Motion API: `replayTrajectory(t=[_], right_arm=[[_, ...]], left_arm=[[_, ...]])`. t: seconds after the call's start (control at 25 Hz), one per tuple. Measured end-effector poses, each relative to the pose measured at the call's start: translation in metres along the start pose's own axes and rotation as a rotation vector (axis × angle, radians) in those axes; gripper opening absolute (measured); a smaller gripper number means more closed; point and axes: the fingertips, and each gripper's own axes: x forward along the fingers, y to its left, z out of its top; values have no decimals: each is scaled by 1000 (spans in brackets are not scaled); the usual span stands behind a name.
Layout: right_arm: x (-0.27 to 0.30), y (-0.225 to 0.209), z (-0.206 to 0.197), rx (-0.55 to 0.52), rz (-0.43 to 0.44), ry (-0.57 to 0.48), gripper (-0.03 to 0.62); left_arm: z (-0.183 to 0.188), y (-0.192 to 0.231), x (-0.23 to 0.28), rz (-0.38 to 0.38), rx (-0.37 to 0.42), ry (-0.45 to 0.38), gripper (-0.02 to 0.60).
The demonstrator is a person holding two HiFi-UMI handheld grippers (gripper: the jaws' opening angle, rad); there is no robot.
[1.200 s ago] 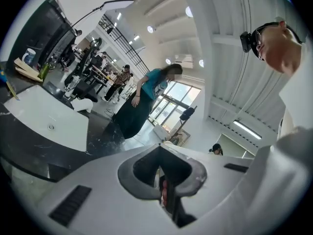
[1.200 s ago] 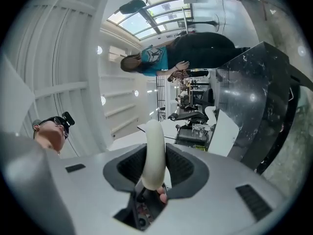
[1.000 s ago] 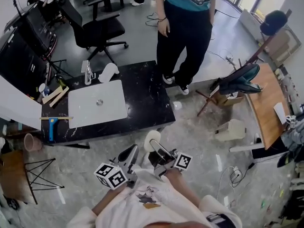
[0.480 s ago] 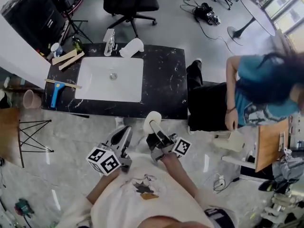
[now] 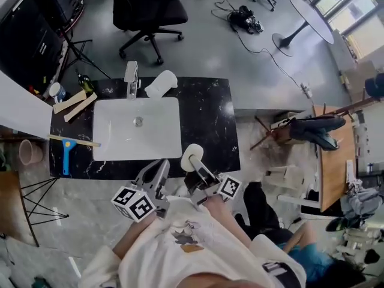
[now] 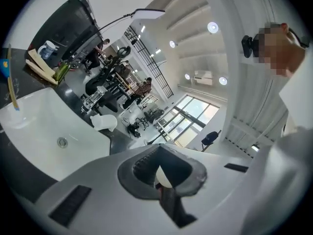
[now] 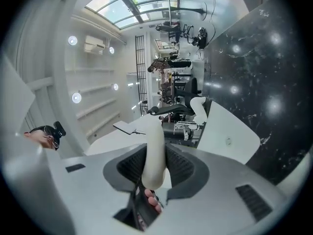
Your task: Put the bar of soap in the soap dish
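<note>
A pale oval bar of soap [image 5: 191, 155] sticks up from my right gripper [image 5: 195, 165], which is shut on it just in front of the black marble counter [image 5: 207, 119]. In the right gripper view the soap [image 7: 155, 151] stands edge-on between the ribbed pads [image 7: 131, 166]. My left gripper [image 5: 157, 171] hovers beside it, open, at the front rim of the white basin [image 5: 162, 140]. A small pale shape shows deep in its gap [image 6: 161, 168]; I cannot tell what it is. A white rounded object [image 5: 161, 84], maybe the soap dish, lies by the tap [image 5: 131, 74].
At the counter's left end lie a blue-handled tool [image 5: 66, 155], wooden sticks [image 5: 75, 104] and a cup [image 5: 56, 92]. A black office chair [image 5: 147, 11] stands behind the counter. A person [image 5: 288, 245] crouches at the lower right, near a wooden table [image 5: 327, 161].
Both grippers, the right still holding the soap, have come up to the counter's front edge. The person in teal went from behind the counter round to the lower right.
</note>
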Motion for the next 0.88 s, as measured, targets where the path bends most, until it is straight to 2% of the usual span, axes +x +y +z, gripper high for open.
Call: replayTrajectory(t=[0.28,0.44,0.56,0.88], right_arm=[[79,-9,22,-89,-49,-8,120],[108,-21,32,-114,-88,-2,118],[125,-35,45,-147,-123,23,118],[175,-70,89,-180,-183,51,118]], left_arm=[[66,59,31,-34,-12,14,6],[76,98,45,14,-30,46,6],[82,118,55,59,-33,39,6],[87,137,74,154,-48,-11,6]])
